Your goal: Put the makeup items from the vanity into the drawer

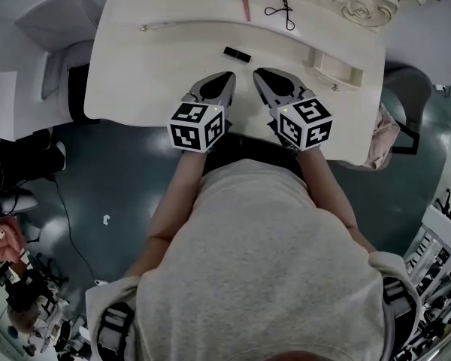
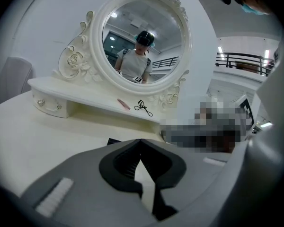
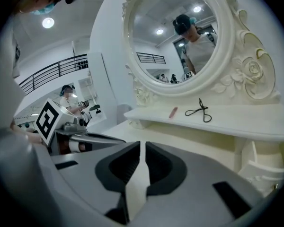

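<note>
On the cream vanity [image 1: 135,89] a small black makeup stick [image 1: 237,54] lies just beyond my two grippers. Farther back, on the raised shelf, lie a pink stick [image 1: 244,4] and a black eyelash curler [image 1: 282,11]. The left gripper view shows the pink stick [image 2: 123,104] and the curler [image 2: 143,107] below the round mirror; so does the right gripper view, pink stick [image 3: 173,112] and curler [image 3: 199,110]. My left gripper [image 1: 230,75] [image 2: 141,141] and right gripper [image 1: 257,72] [image 3: 143,144] hover side by side over the tabletop, both shut and holding nothing.
A small drawer [image 1: 334,66] stands pulled out at the right of the shelf; another one with knobs [image 2: 49,103] sits at its left end. The ornate mirror [image 2: 142,37] rises behind. A grey chair [image 1: 60,21] stands left of the vanity.
</note>
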The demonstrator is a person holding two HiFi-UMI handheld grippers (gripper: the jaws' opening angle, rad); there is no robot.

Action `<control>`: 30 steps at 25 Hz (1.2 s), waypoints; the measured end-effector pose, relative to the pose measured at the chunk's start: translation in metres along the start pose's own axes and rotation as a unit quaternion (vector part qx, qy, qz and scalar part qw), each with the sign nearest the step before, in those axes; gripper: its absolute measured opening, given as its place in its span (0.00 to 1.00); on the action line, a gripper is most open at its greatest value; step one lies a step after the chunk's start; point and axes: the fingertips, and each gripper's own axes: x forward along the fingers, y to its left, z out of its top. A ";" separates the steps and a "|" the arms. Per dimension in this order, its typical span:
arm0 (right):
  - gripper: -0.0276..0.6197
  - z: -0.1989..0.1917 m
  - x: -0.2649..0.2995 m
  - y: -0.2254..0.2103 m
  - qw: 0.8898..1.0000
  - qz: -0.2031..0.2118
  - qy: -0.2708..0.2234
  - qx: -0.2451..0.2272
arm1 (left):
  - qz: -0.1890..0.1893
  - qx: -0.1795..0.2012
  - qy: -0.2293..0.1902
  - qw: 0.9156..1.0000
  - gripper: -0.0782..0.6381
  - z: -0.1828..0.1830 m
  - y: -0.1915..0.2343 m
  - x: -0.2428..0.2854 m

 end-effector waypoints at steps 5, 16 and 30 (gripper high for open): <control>0.06 -0.004 0.012 -0.006 1.000 -0.017 0.016 0.003 | -0.002 0.003 0.001 1.000 0.12 0.003 0.011 0.003; 0.21 -0.028 0.048 -0.022 0.996 -0.027 0.080 -0.037 | -0.001 0.003 0.020 1.000 0.12 -0.010 0.029 0.020; 0.25 -0.055 0.082 -0.045 0.989 -0.018 0.139 -0.050 | 0.001 -0.035 0.032 0.999 0.12 -0.015 0.048 0.034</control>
